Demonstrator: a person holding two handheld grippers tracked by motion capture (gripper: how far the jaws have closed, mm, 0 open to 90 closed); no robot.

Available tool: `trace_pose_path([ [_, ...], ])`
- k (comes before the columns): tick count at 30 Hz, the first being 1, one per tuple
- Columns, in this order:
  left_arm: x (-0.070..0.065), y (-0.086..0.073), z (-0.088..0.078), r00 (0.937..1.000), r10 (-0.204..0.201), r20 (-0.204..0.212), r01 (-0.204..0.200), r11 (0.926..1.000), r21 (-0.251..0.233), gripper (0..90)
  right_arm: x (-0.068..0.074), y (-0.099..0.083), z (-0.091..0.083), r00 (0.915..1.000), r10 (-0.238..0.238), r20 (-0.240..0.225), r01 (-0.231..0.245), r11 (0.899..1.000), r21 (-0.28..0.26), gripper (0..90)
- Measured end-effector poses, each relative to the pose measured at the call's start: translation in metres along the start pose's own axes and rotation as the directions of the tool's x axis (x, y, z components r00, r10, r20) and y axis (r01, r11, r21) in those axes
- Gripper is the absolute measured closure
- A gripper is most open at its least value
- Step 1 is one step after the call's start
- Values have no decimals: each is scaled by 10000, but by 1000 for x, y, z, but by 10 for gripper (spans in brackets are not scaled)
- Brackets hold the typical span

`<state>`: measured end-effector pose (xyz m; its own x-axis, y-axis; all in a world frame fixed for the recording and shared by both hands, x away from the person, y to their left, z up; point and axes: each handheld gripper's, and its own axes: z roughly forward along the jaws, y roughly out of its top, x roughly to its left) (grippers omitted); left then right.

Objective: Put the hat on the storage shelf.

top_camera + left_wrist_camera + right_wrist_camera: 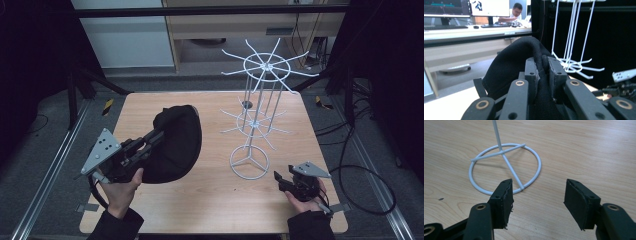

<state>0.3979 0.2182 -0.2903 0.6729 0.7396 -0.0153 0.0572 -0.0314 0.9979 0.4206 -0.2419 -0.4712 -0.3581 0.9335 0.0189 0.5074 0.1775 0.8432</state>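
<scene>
A black cap (pixel 175 142) hangs above the wooden table (pixel 210 200) left of centre, gripped at its edge by my left gripper (pixel 159 134). In the left gripper view the two pads pinch a fold of the black cap (pixel 511 62) with my left gripper (pixel 544 68) shut on it. A white wire rack (pixel 255 100) with two tiers of hooked arms stands right of centre on a ring base. My right gripper (pixel 281 181) rests low at the table's front right, open and holding nothing. In the right gripper view my right gripper (pixel 537 197) faces the rack's ring base (pixel 505 168).
The rack's upper hooks (pixel 267 65) spread wide above the table's far right. In the left gripper view the rack's lower arms (pixel 576 65) lie just beyond the cap. Black stands and cables surround the table; a person sits at a desk far behind.
</scene>
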Motion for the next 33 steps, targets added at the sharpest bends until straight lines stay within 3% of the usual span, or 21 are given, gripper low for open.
trace_pose_path([
  [16, -8, 33, 2, 9992, 169, 353, -128, 9936, -1125, 789, 0, 0, 1, 10000, -92, 20, 92, 10000, -26, 408],
  [33, -13, 69, 7, 9968, 19, 794, 169, 9716, -2362, 789, -1, -1, 2, 9999, -127, 19, 127, 9999, -40, 411],
])
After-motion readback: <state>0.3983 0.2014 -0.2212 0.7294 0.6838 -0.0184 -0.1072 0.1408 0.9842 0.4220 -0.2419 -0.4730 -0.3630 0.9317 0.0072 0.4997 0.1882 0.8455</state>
